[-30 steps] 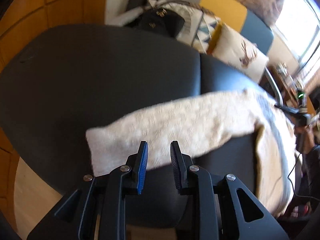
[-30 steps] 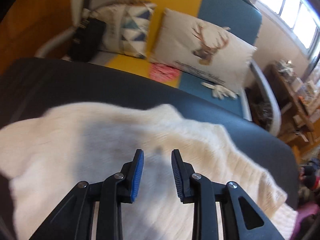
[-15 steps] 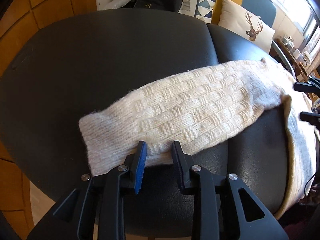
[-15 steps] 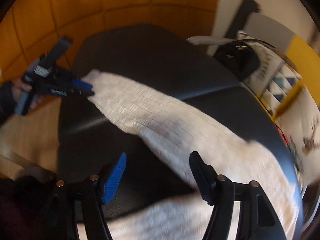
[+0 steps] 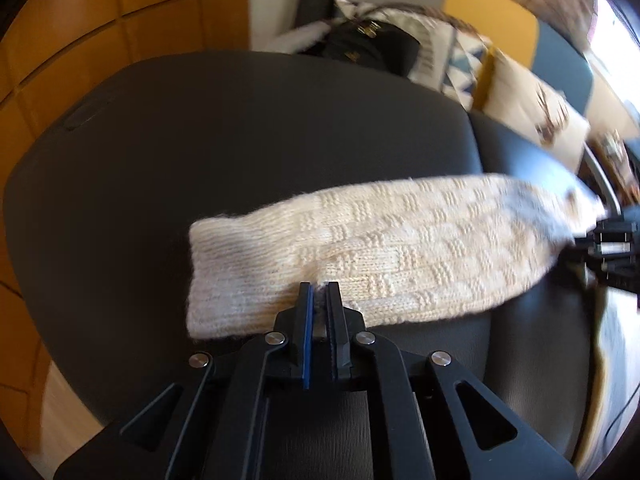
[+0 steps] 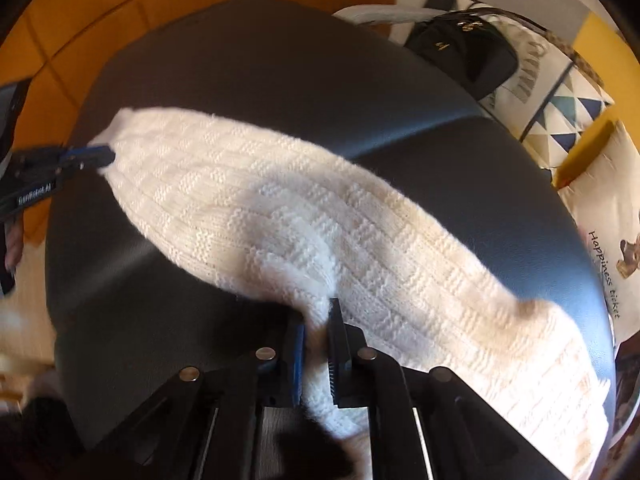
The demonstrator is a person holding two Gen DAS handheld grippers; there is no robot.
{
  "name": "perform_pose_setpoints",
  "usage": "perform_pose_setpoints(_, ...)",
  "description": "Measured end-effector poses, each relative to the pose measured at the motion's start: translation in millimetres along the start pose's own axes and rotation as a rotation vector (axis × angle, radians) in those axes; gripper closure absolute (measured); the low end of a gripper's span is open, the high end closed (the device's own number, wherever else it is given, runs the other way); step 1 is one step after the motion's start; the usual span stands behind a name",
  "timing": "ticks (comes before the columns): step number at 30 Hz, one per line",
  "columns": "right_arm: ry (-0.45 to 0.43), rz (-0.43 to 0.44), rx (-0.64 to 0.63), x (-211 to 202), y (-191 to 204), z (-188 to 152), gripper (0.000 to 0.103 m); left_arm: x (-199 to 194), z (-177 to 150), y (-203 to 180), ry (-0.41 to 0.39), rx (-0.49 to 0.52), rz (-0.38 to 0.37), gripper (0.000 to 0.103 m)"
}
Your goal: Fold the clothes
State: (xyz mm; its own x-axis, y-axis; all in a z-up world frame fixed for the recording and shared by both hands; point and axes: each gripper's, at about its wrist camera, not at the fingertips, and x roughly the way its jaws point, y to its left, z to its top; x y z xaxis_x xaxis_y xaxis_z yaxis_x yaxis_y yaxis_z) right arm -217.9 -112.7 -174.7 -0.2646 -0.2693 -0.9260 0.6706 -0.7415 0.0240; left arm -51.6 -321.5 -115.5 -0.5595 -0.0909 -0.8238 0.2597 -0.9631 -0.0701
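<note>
On the dark grey padded surface (image 5: 248, 152), a cream knitted sweater (image 6: 304, 216) with a basket-weave pattern is being stretched out, one long sleeve (image 5: 400, 256) lying across the seam between the two cushions. In the left wrist view, the near edge of that sleeve, close to its ribbed cuff (image 5: 224, 280), is being pinched by the left gripper (image 5: 319, 296); the jaws are drawn almost together, with only a thin sliver of wool seen between the blue pad and the black one. In the right wrist view, a bunched fold of the same garment is being clamped by the right gripper (image 6: 318, 320), the jaws narrowed onto the thick cloth, which is being lifted slightly off the surface there. The left gripper (image 6: 86, 156) is also being shown at the far left of that view, its blue fingertips touching the cuff end, with part of a hand (image 6: 12, 248) seen below it. The right gripper (image 5: 612, 240) is being glimpsed, blurred, at the right edge of the left wrist view, where the sleeve widens. Beyond the surface, a black handbag (image 6: 460, 52), a cushion with triangles (image 6: 568, 108) and a cushion with a deer print (image 5: 536, 108) are being seen against a yellow, grey and blue sofa (image 5: 488, 12). Orange floor tiles (image 5: 80, 20) are being shown on the left.
</note>
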Motion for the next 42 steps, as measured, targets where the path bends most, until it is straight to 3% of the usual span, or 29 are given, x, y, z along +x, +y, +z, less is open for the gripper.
perform_pose_setpoints(5,-0.076,0.047,0.068,-1.4,-10.2,33.7,0.095,-0.4,39.5,4.2,-0.092,-0.032,0.057,0.099)
perform_pose_setpoints(10,-0.124,0.095,0.103,4.3,-9.6,71.6,0.095,18.4,85.1,29.4,-0.104,-0.053,0.126,0.099)
perform_pose_setpoints(14,-0.097,0.133,0.075,24.3,12.9,96.3,0.093,39.5,98.1,45.0,-0.033,-0.029,0.178,0.099)
perform_pose_setpoints(17,-0.13,0.178,0.106,22.8,10.5,89.6,0.08,48.5,91.3,57.2,0.043,-0.029,0.215,0.097)
perform_pose_setpoints(19,-0.155,0.208,0.128,20.8,8.3,84.7,0.078,49.3,86.7,66.3,0.077,-0.032,0.25,0.095)
perform_pose_setpoints(23,-0.299,0.276,0.289,-36.8,-41.3,36.3,0.074,40.6,85.3,79.8,0.108,-0.046,0.348,0.095)
perform_pose_setpoints(26,-0.296,0.144,0.405,-70.3,-89.4,-21.3,0.073,29.0,91.9,90.0,0.117,-0.08,0.379,0.095)
perform_pose_setpoints(28,-0.263,0.024,0.487,-87.9,-118.3,-72.8,0.073,14.7,93.4,80.7,0.089,-0.106,0.31,0.095)
perform_pose_setpoints(31,-0.189,-0.149,0.612,-106.5,-151.7,-152.6,0.073,2.0,83.8,25.3,0.051,-0.029,0.201,0.095)
perform_pose_setpoints(36,-0.081,-0.295,0.723,-108.1,-183.3,-247.2,0.073,-19.1,67.8,-66.9,-0.012,0.1,0.019,0.095)
perform_pose_setpoints(38,-0.055,-0.329,0.713,-108.2,-190.6,-274.3,0.074,-14.2,63.8,-108.7,-0.002,0.154,-0.043,0.095)
perform_pose_setpoints(42,-0.064,-0.394,0.756,-115.9,-204.9,-291.4,0.074,8.5,45.6,-194.1,0.068,0.272,-0.128,0.095)
